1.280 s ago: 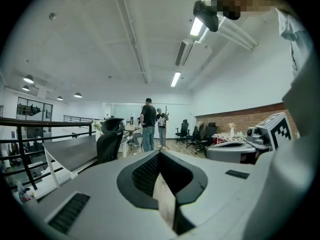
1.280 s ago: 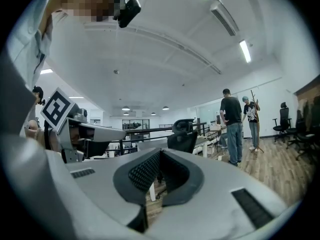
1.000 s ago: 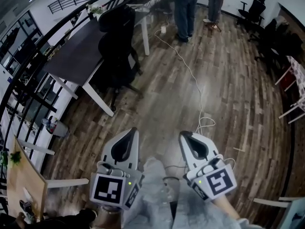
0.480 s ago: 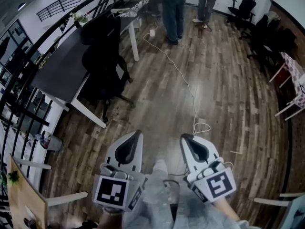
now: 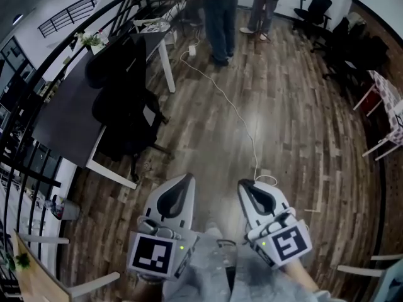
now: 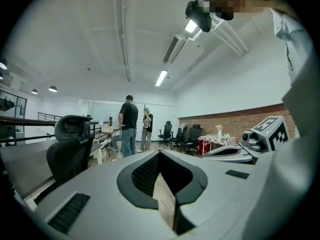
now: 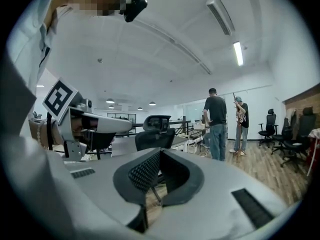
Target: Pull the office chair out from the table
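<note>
A black office chair (image 5: 123, 109) stands tucked against the long side of a dark table (image 5: 60, 115) at the left of the head view. Its backrest faces the open floor. Both grippers are held low in front of me, well short of the chair and apart from it. My left gripper (image 5: 186, 181) is shut with nothing in it, and so is my right gripper (image 5: 244, 187). The left gripper view shows the chair (image 6: 70, 151) at its left, beyond the shut jaws. In the right gripper view the chair (image 7: 155, 134) stands straight ahead, with the left gripper (image 7: 95, 124) beside it.
A white cable (image 5: 242, 124) runs across the wooden floor ahead of the right gripper. Two people (image 5: 220, 11) stand at the far end by another desk. Black chairs (image 5: 315, 5) stand at the back right, white chairs (image 5: 384, 106) at the right edge. A black railing (image 5: 25, 137) lines the left.
The chair and table have slid down and to the left in the head view and look nearer. Both grippers have travelled forward across the floor with me and have stayed shut.
</note>
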The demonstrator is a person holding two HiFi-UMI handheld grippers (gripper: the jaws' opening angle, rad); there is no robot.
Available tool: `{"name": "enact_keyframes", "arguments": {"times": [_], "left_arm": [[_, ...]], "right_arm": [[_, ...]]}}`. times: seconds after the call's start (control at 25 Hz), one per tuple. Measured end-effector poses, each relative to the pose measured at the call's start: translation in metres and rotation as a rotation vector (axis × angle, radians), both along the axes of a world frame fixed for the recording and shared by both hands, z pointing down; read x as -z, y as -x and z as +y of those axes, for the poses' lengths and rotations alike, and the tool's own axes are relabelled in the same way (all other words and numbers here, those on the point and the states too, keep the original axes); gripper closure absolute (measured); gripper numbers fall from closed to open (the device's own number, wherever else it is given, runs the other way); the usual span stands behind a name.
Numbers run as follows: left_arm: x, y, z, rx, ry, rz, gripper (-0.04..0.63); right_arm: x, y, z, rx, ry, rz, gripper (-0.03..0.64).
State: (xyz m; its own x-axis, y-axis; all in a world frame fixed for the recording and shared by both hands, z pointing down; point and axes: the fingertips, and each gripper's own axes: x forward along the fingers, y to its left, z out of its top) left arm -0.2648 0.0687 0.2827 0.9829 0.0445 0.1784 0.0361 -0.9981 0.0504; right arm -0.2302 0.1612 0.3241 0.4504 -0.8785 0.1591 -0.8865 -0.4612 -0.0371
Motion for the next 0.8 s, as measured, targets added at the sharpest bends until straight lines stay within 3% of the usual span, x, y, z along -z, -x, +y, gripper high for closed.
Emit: {"name": "enact_keyframes", "arguments": {"times": [0.44,0.8], "left_arm": [[-0.007,-0.057,-0.046,0.001,0.015,0.002,0.583],[-0.018,-0.072,-0.071,0.021,0.020,0.001,0.583]], "right_arm": [[-0.006,-0.053,-0.044,0.032,0.006,-0.004,0.614],[-0.017,-0.070,-0.058,0.027,0.044,-0.011,0.614]]}}
